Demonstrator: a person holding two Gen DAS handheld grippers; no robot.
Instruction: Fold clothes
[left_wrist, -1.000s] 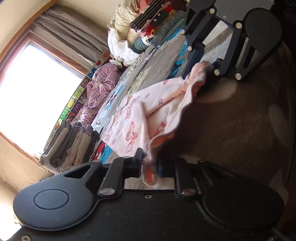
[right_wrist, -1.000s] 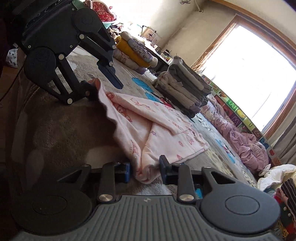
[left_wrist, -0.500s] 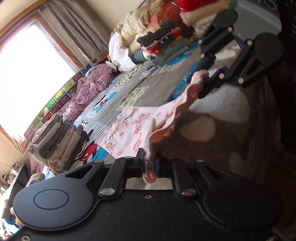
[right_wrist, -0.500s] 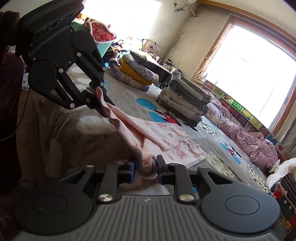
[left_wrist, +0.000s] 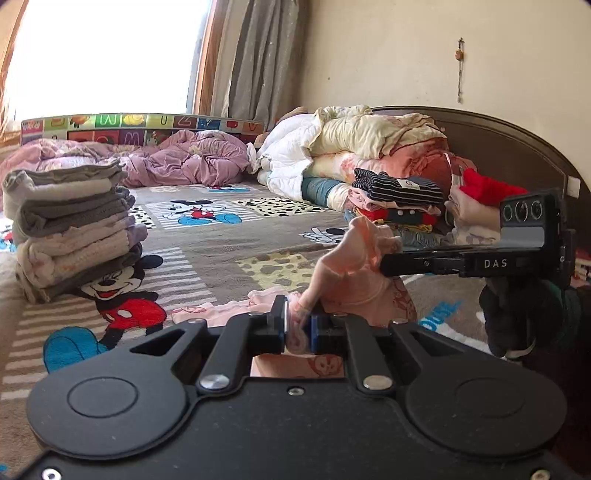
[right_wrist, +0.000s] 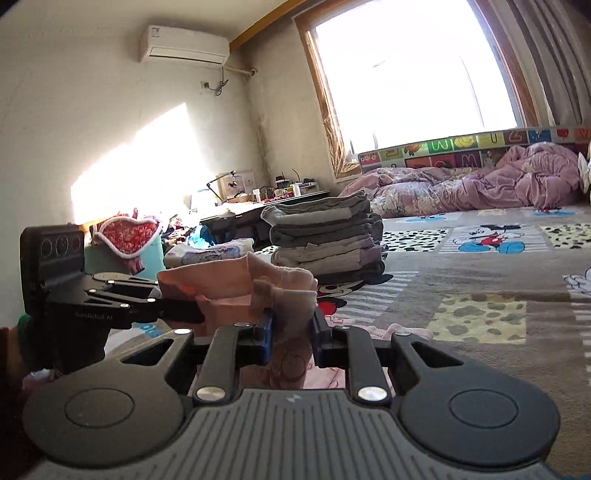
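A pink printed garment (left_wrist: 354, 269) is held up between both grippers above the cartoon-print carpet. My left gripper (left_wrist: 298, 326) is shut on one edge of it. My right gripper (right_wrist: 291, 332) is shut on the other edge (right_wrist: 288, 295). In the left wrist view the right gripper (left_wrist: 384, 264) pinches the cloth from the right. In the right wrist view the left gripper (right_wrist: 184, 312) pinches it from the left. The lower part of the garment (left_wrist: 229, 308) trails on the carpet.
A stack of folded grey and beige clothes (left_wrist: 74, 229) stands on the carpet (left_wrist: 207, 247) to the left. A heap of quilts and clothes (left_wrist: 369, 162) lies at the headboard. A purple duvet (left_wrist: 184, 158) lies under the window. A cluttered desk (right_wrist: 266, 206) stands by the wall.
Both grippers have lifted the garment's edge off the carpet and levelled out. The views have swung from tilted to upright and the two grippers have come closer together.
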